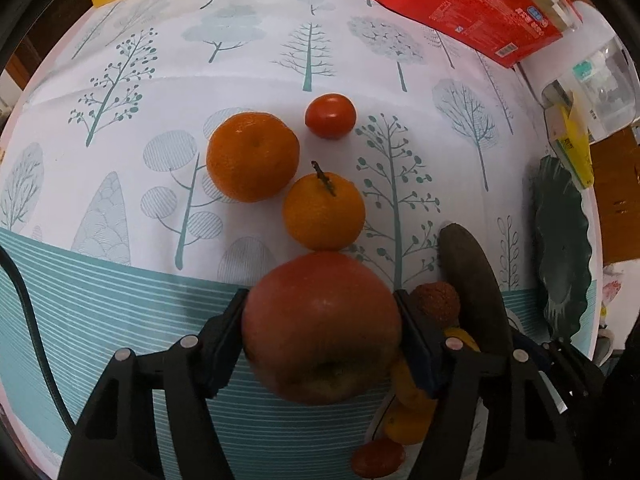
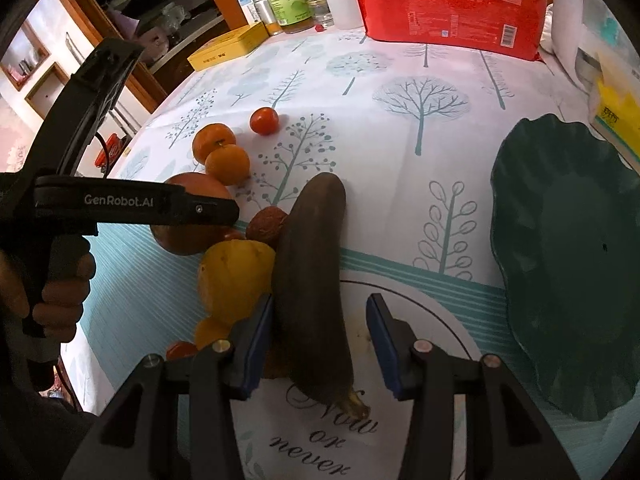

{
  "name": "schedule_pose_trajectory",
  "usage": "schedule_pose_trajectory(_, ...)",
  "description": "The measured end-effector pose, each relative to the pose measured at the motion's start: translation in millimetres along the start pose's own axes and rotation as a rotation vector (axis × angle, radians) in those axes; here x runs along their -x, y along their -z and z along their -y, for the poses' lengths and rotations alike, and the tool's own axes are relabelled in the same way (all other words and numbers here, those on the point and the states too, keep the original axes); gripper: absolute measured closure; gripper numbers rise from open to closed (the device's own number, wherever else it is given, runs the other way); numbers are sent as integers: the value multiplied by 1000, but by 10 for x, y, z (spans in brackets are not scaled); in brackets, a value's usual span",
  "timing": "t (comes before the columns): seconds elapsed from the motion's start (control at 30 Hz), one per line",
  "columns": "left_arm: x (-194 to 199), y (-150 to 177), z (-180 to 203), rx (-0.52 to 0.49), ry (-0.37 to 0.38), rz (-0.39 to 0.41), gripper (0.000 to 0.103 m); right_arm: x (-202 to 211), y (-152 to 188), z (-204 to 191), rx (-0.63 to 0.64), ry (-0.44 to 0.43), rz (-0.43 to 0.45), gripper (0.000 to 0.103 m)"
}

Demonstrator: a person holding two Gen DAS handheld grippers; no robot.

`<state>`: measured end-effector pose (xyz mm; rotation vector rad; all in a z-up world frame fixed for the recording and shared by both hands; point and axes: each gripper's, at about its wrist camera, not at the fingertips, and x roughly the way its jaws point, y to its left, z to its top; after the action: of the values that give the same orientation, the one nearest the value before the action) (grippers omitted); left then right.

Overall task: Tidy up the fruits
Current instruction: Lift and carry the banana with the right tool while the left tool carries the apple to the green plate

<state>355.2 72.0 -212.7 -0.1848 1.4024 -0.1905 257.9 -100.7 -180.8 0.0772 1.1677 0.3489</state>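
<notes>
The left gripper [image 1: 322,334] is pinching a red apple [image 1: 321,328], both pads pressing its sides. Just ahead of it a stemmed orange [image 1: 324,211] is touching the apple, with a larger orange [image 1: 253,156] and a small tomato [image 1: 330,115] lying farther on. Crowding its right finger are a brown lychee [image 1: 436,303] and a yellow fruit [image 2: 236,276].

The right gripper [image 2: 320,344] is standing spread around a dark eggplant [image 2: 314,280]; its left pad is sitting against the eggplant, its right pad apart. The eggplant's long axis is running along the fingers, stem end nearest the camera. A green plate [image 2: 520,200] is lying off to its right.
</notes>
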Motion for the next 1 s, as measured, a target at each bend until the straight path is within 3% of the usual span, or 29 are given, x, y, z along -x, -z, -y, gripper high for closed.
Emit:
schedule_pose_trajectory(0.13, 63, 51, -82, 16, -2, -7, 35, -51, -19, 96, -17, -86, -24, 57)
schedule_pose_trajectory(0.3, 116, 113, -179, 63, 17, -22, 35, -91, -24, 145, -24, -190, -36, 68)
schedule_pose_trajectory(0.7, 530, 278, -291, 60, 53, 46, 35, -1, 75, 33, -103, -169, -20, 73)
schedule_pose_trajectory(1.0, 876, 548, -322, -35, 101, 85, 35, 297, 443, -1, -341, -165, 82, 73)
